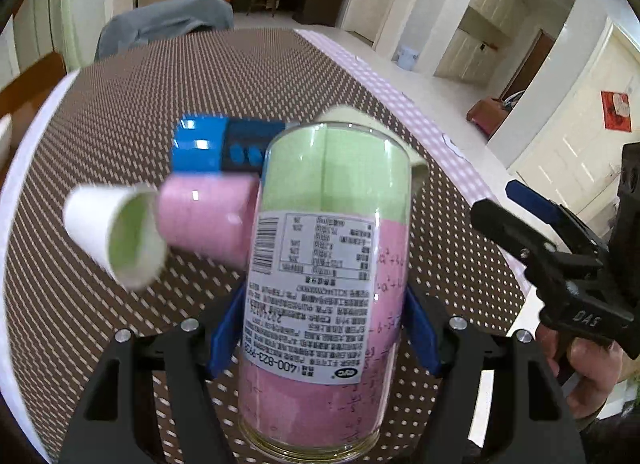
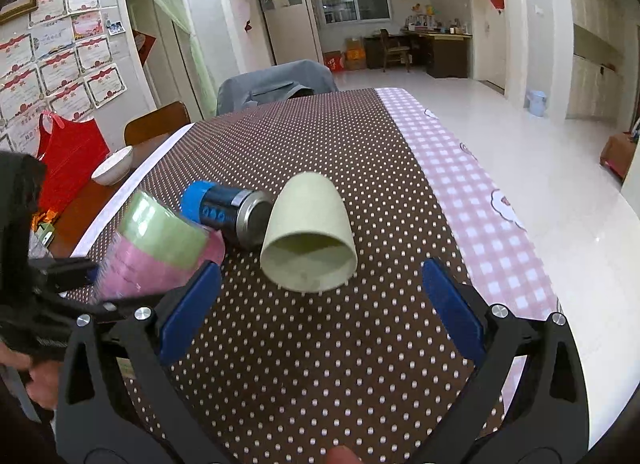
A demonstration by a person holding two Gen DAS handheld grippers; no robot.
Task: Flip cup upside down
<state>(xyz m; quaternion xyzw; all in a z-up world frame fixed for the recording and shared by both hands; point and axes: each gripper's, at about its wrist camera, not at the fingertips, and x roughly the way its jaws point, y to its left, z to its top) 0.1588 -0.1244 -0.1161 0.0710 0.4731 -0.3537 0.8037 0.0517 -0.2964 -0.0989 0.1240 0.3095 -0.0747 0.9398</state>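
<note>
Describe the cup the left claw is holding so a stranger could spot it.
Over the brown polka-dot tablecloth, look to the left claw. It grips a clear glass cup lined pink and green. Unlike the paper cups lying nearby, it carries a white printed barcode label.

The worktop [image 2: 320,344] is covered by a brown cloth with white polka dots [image 2: 304,152], and along its right side runs a pink-and-white checked cloth [image 2: 480,200]. On the dotted cloth a pale green cup [image 2: 310,220] lies on its side, its open mouth turned toward the right wrist camera. Just beside it, to the left, a dark blue canister with a bright blue cap [image 2: 226,214] also lies on its side. At the worktop's far left edge, on bare wood, sits a white bowl [image 2: 113,165].
</note>
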